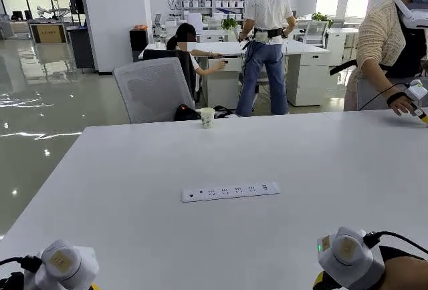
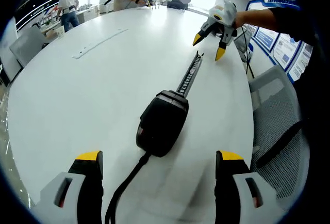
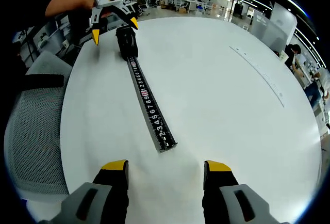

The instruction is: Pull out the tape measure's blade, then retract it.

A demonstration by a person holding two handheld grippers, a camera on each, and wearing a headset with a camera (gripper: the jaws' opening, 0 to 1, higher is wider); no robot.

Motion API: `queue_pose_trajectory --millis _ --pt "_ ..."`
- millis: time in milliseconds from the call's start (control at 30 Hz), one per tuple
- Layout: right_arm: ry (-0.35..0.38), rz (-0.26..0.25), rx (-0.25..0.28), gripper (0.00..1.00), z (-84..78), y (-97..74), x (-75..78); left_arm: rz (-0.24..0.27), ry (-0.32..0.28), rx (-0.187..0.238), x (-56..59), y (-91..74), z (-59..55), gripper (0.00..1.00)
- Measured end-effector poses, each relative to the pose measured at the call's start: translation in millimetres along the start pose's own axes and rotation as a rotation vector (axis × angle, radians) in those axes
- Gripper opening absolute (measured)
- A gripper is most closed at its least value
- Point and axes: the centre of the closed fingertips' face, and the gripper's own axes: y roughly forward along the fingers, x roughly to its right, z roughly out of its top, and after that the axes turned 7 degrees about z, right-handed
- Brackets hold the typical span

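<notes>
Left gripper view: the tape measure point(image 2: 162, 122) is lying on the white bench point(image 2: 77, 95). Its case is sitting between the jaws of the left tongs point(image 2: 159, 157), which are standing wide apart and touching nothing. The blade point(image 2: 190, 74) is stretching flat along the bench, away from the case, toward the right tongs point(image 2: 210, 46). These are also apart and are gripping nothing.

Nothing is holding either end, so the likely trouble is a loose blade. If the lock is let go before the tongs are steadying the case, the blade could be whipping back and slamming its end hook point(image 3: 167, 145) into the housing. The case may also be skidding on the smooth bench when squeezed off-centre. A dark cord point(image 2: 124, 193) is trailing from the case toward the camera and could be snagging in the left jaws.

The case is looking black, rounded and glossy. In the right gripper view the blade is showing as a dark strip with pale numerals. Its hook is resting just ahead of the right jaw tips, not between them.

Farther out, the head view is showing a white power strip point(image 1: 230, 192) set into the bench and a paper cup point(image 1: 208, 117) near the far edge.
</notes>
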Motion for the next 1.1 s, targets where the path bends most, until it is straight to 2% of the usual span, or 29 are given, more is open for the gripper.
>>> queue_pose_trajectory --millis 100,200,300,367,500,567,633,700,800,900,1100 --pt "0.055 0.017 0.044 0.64 -0.7 -4.4 -3.3 0.007 -0.027 0.01 -0.6 -2.3 -2.6 0.92" --pt "0.062 0.004 0.06 0.67 -4.1 -9.0 -2.4 0.007 -0.051 0.023 1.0 -5.2 -4.1 0.94" --pt "0.095 -0.017 0.098 0.7 -4.0 -13.7 -1.4 0.015 -0.058 0.041 1.1 -6.6 -6.1 0.99" --pt "0.141 -0.021 0.151 0.72 -1.0 -17.2 -2.4 0.018 -0.062 0.085 4.0 -12.3 -2.1 0.99" --pt "0.151 -0.051 0.165 0.75 -9.9 -22.4 -4.1 0.077 -0.072 0.136 -3.3 -20.4 -2.6 0.99" --pt "0.166 -0.066 0.18 0.8 -14.6 -23.9 -4.7 0.098 -0.102 0.144 -7.3 -24.8 -4.9 0.99" --pt "0.175 -0.072 0.189 0.82 -18.4 -25.0 -7.7 0.113 -0.145 0.177 -9.1 -29.0 -2.3 0.99" --pt "0.189 -0.08 0.198 0.83 -23.2 -25.5 -11.0 0.139 -0.165 0.197 -13.9 -33.7 -3.9 0.99" --pt "0.205 -0.095 0.21 0.88 -29.0 -25.9 -15.2 0.158 -0.195 0.226 -15.2 -38.9 -5.5 0.99" --pt "0.216 -0.113 0.224 0.91 -34.8 -28.0 -19.9 0.153 -0.215 0.235 -11.1 -41.5 -10.8 0.99" --pt "0.208 -0.17 0.242 0.98 -41.6 -35.5 -18.5 0.208 -0.213 0.255 -12.6 -45.8 -16.9 0.99"
